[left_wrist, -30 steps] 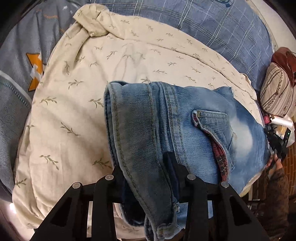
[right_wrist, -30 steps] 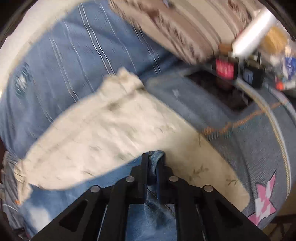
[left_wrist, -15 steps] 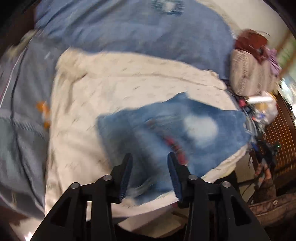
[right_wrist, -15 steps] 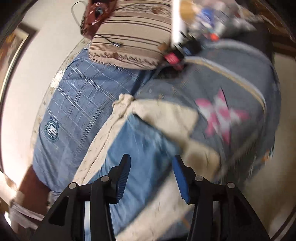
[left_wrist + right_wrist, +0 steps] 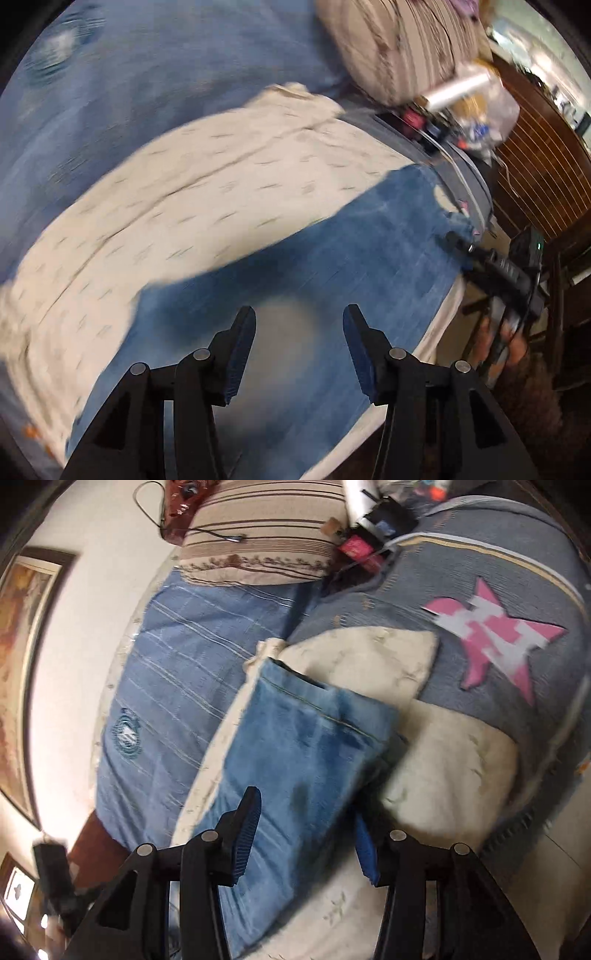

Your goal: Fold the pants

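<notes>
The blue jeans (image 5: 332, 266) lie folded in a long flat strip on a cream leaf-print sheet (image 5: 203, 177). My left gripper (image 5: 299, 332) hovers above their pale faded patch. Its jaws are opening and nothing is between them. In the right wrist view the jeans (image 5: 306, 746) run away from me across the cream sheet (image 5: 443, 775). My right gripper (image 5: 308, 819) stands open over their near part, its pads off the cloth. The right tool's black body (image 5: 498, 264) shows at the jeans' far end in the left wrist view, a hand (image 5: 517, 343) below it.
A striped pillow (image 5: 266, 542) and small clutter (image 5: 369, 535) sit at the head of the bed. A blue plaid cover (image 5: 177, 664) and a grey blanket with a pink star (image 5: 495, 627) flank the sheet. Slatted wood furniture (image 5: 535, 155) stands beside the bed. A framed picture (image 5: 18, 646) hangs on the wall.
Both grippers were shut on the jeans a second ago; both have let go and drawn back. The jeans now lie flat. The left view has swung toward the pillow end.
</notes>
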Available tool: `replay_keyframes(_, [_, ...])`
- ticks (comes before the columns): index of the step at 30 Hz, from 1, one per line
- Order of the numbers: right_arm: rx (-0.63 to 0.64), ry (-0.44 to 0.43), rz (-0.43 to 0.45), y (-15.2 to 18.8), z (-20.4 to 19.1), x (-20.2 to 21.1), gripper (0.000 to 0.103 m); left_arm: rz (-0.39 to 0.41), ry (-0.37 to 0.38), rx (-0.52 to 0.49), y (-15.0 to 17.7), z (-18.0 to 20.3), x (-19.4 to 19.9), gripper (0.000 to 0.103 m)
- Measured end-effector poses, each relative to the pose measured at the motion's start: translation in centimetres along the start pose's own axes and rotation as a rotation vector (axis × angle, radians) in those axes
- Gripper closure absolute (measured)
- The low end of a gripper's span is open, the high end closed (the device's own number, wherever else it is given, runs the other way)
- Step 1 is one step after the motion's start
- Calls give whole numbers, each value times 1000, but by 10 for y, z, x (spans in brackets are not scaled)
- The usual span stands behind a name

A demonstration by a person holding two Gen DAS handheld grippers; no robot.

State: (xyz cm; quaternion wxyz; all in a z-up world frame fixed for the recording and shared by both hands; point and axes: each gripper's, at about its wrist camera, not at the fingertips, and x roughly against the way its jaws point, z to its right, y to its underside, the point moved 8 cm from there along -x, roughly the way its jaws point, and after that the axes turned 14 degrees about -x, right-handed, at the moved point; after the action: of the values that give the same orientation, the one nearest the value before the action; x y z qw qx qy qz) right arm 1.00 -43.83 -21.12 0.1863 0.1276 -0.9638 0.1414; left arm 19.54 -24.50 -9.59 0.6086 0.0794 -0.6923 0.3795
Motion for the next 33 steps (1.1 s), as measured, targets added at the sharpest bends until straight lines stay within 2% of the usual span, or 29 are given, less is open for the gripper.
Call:
replay_keyframes(2, [-15, -8, -13, -1, 5, -3, 56, -37, 50, -34, -36, 14, -30, 54])
replay_keyframes(6, [-43, -46, -28, -1, 9, 1, 56, -86, 91, -121, -88, 36, -78, 54])
replay_keyframes(10, [-62, -61, -39, 0, 11, 4, 56, -112, 113, -154, -126, 40, -123, 54])
replay_keyframes(12, [-67, -70, -47, 1, 11, 4, 56, -134, 162, -174, -141, 48, -145, 54])
replay_keyframes(15, [-74, -83, -55, 1, 12, 4, 55, -186, 221, -266, -154, 62, -177, 54])
replay_keyframes(18, [-69, -92, -59, 1, 11, 3, 55, -208, 185, -400, -163, 70, -202, 54])
replay_keyframes(21, [-62, -106, -53, 1, 11, 3, 55, -208, 172, -477, -170, 76, -220, 52])
replay_keyframes(25, [-58, -143, -44, -2, 8, 0, 55, -205, 193, -529, -170, 91, -234, 38])
replay_keyframes(27, [-55, -168, -44, -2, 6, -2, 56, -191, 198, -546, -171, 103, -237, 35])
replay_keyframes(28, [-51, -174, -44, -3, 5, -3, 58, -191, 211, -557, -170, 111, -239, 35])
replay_keyframes(29, [-45, -177, -40, -4, 5, -4, 65, -187, 218, -569, -169, 117, -241, 30])
replay_keyframes(31, [-58, -173, -31, -6, 10, -5, 77, -171, 215, -610, -165, 128, -243, 30])
replay_keyframes(32, [-75, -181, -28, -8, 13, -5, 85, -158, 205, -630, -163, 130, -242, 34])
replay_keyframes(33, [-97, -184, -23, -9, 17, -6, 89, -147, 209, -636, -162, 130, -241, 40])
